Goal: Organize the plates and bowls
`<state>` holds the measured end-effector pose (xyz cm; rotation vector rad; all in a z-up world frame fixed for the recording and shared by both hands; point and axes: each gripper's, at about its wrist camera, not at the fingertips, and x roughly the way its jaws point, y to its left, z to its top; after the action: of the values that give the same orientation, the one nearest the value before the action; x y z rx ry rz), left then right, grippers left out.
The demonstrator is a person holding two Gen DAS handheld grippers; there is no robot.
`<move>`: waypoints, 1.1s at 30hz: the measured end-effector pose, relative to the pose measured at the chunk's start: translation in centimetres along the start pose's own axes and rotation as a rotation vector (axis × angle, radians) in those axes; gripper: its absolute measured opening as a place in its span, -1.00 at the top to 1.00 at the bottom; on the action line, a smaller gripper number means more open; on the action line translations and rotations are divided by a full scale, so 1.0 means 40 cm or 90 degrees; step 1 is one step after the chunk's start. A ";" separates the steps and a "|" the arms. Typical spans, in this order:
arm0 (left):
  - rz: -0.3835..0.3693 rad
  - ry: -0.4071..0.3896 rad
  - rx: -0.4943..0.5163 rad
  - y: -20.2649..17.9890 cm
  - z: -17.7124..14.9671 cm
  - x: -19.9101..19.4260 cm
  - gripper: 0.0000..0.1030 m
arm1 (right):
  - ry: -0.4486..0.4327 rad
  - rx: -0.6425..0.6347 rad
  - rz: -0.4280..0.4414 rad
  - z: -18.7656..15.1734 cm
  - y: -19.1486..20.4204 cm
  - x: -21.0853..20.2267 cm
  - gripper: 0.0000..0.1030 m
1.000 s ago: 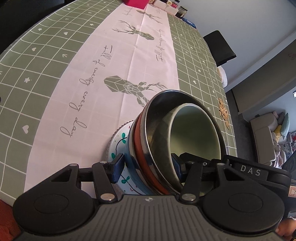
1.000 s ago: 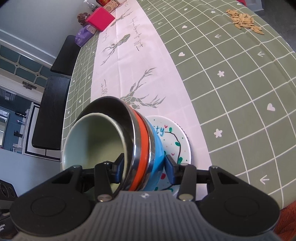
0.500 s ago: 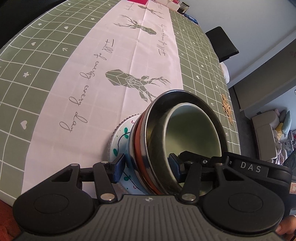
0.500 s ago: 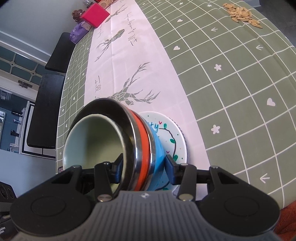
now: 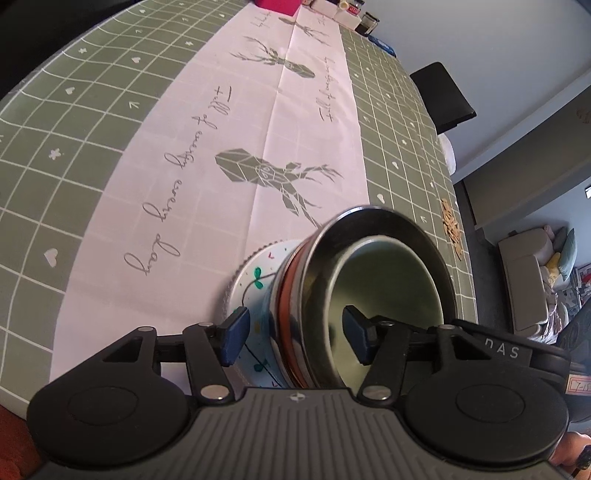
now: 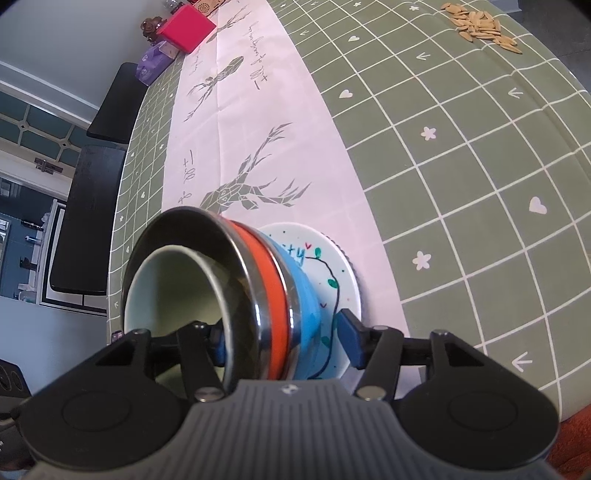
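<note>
the stack of nested bowls (image 5: pixel 369 280) sits on the painted plate (image 5: pixel 251 273) and lies between the spread fingers of both the left gripper (image 5: pixel 295 336) and the right gripper (image 6: pixel 284 339), each released around its rim. beneath is a green checked tablecloth (image 6: pixel 461 184) with a white deer runner (image 5: pixel 258 147); seeds (image 6: pixel 484 26) lie scattered, a sofa (image 5: pixel 528 273) stands beyond. script reads "every day".

The nested bowls (image 6: pixel 236 295) hide most of the painted plate (image 6: pixel 332 266).
</note>
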<state>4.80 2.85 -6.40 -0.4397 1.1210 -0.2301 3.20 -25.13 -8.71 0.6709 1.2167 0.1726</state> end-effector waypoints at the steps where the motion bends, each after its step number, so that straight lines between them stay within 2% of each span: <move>1: 0.001 -0.004 0.001 0.001 0.003 -0.005 -0.37 | -0.003 -0.002 0.001 0.000 0.000 -0.004 -0.14; 6: 0.006 -0.034 0.020 -0.004 0.017 -0.038 -0.46 | -0.038 -0.031 0.003 0.005 0.011 -0.047 -0.25; 9: 0.017 -0.072 0.054 -0.018 0.019 -0.069 -0.48 | -0.068 -0.066 0.005 0.008 0.031 -0.086 -0.32; 13: 0.049 -0.149 0.122 -0.052 0.013 -0.126 -0.49 | -0.131 -0.132 -0.004 -0.006 0.069 -0.151 -0.40; 18: 0.057 -0.248 0.211 -0.106 -0.013 -0.200 -0.56 | -0.211 -0.218 -0.020 -0.043 0.114 -0.226 -0.40; 20: 0.059 -0.278 0.240 -0.126 -0.028 -0.224 -0.58 | -0.243 -0.250 -0.026 -0.065 0.129 -0.253 -0.53; 26: 0.118 -0.383 0.333 -0.190 -0.111 -0.295 -0.75 | -0.332 -0.345 -0.077 -0.163 0.157 -0.324 -0.59; 29: 0.135 -0.399 0.372 -0.207 -0.153 -0.316 -0.82 | -0.361 -0.363 -0.091 -0.217 0.151 -0.358 -0.65; 33: 0.143 -0.386 0.396 -0.211 -0.208 -0.320 -0.82 | -0.408 -0.386 -0.120 -0.294 0.143 -0.391 -0.77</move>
<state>-7.80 -1.48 4.85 0.1728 0.4535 -0.2156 -11.81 -23.40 4.98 0.0555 0.5511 0.1427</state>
